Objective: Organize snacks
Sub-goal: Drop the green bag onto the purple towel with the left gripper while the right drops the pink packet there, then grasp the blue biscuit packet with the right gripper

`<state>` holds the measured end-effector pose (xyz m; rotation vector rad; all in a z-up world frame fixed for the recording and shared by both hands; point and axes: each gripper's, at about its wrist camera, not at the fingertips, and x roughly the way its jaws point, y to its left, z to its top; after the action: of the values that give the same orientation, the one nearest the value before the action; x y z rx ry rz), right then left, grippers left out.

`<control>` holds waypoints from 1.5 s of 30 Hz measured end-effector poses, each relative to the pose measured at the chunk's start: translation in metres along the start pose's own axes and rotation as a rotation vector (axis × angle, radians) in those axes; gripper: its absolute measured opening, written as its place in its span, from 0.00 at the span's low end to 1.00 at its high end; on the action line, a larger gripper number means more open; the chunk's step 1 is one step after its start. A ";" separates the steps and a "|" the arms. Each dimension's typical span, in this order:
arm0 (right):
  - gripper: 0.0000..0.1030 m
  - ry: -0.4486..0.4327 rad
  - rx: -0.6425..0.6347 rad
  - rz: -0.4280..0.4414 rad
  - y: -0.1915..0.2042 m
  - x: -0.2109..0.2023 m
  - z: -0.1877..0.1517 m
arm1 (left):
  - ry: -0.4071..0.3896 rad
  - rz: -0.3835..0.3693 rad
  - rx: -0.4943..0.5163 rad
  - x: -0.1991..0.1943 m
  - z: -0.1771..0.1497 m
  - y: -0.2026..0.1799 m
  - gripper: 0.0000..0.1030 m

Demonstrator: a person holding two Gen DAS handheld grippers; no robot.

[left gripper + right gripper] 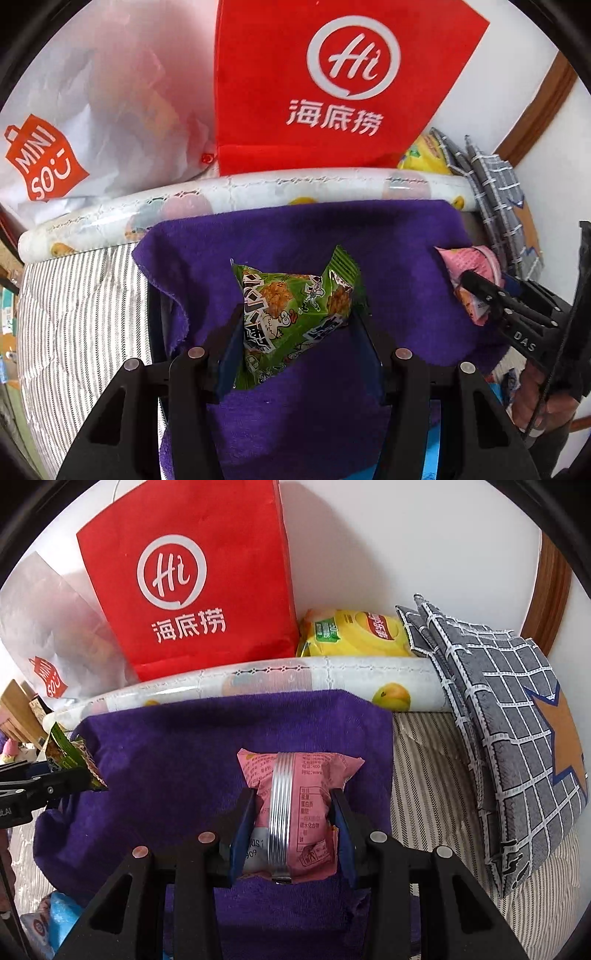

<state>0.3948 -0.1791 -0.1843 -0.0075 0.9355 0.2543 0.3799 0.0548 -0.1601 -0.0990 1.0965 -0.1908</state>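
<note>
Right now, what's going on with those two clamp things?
A person is sorting snacks with a handheld gripper in each hand. The left gripper is shut on a green packet, the right gripper on a pink packet. Both are held over a purple cloth, with a red bag behind.

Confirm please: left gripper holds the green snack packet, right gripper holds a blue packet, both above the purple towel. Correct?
Not quite. The right gripper holds a pink packet, not blue, as the right wrist view shows. The left gripper does hold the green snack packet, both above the purple towel.
</note>
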 end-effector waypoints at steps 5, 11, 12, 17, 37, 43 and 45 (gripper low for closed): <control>0.38 0.006 -0.009 0.002 0.002 0.002 -0.002 | 0.035 -0.006 -0.021 0.007 0.000 0.005 0.53; 0.38 -0.004 -0.015 -0.008 0.004 0.002 -0.004 | 0.066 0.000 -0.015 0.014 -0.002 0.002 0.53; 0.38 -0.005 -0.016 -0.007 0.005 0.001 -0.003 | 0.068 0.003 -0.013 0.014 -0.003 0.002 0.53; 0.48 -0.019 -0.017 -0.002 0.006 -0.008 0.000 | 0.062 0.005 -0.007 0.010 -0.003 -0.001 0.54; 0.81 -0.104 0.023 -0.237 -0.010 -0.116 -0.052 | -0.095 -0.051 0.059 -0.072 0.000 -0.035 0.80; 0.79 -0.078 0.022 -0.282 -0.026 -0.132 -0.093 | -0.144 -0.057 0.077 -0.092 -0.003 -0.043 0.80; 0.79 -0.051 0.057 -0.267 -0.035 -0.129 -0.107 | -0.145 -0.067 0.077 -0.094 -0.003 -0.044 0.80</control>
<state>0.2445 -0.2534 -0.1488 -0.0727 0.8804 -0.0194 0.3311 0.0309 -0.0719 -0.0790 0.9413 -0.2819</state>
